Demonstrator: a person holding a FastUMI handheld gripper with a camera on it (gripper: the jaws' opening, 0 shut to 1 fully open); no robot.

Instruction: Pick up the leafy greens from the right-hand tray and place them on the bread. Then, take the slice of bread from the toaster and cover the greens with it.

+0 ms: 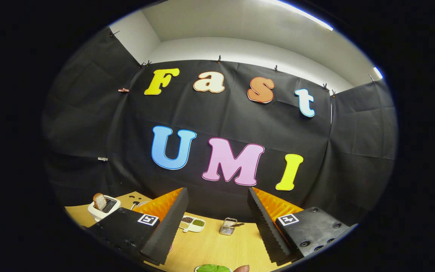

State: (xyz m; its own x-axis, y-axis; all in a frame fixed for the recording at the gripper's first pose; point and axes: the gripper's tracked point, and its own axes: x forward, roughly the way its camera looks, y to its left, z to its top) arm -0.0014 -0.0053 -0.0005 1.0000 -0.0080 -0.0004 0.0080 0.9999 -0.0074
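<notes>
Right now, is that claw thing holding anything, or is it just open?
Gripper: open, fingers spread wide apart above the wooden table, holding nothing.

We see bare table (210, 245) between our spread, empty gripper (217, 196) fingers; beyond it, the sectioned dish (192, 223) and wire basket (228, 226) stand.

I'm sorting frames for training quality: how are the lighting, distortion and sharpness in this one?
Gripper view: strong fisheye bending, the wooden table curving; a ceiling light strip glares overhead; the open gripper reads sharp; the toaster with its bread slice is small but legible; the leafy greens are cropped.
</notes>
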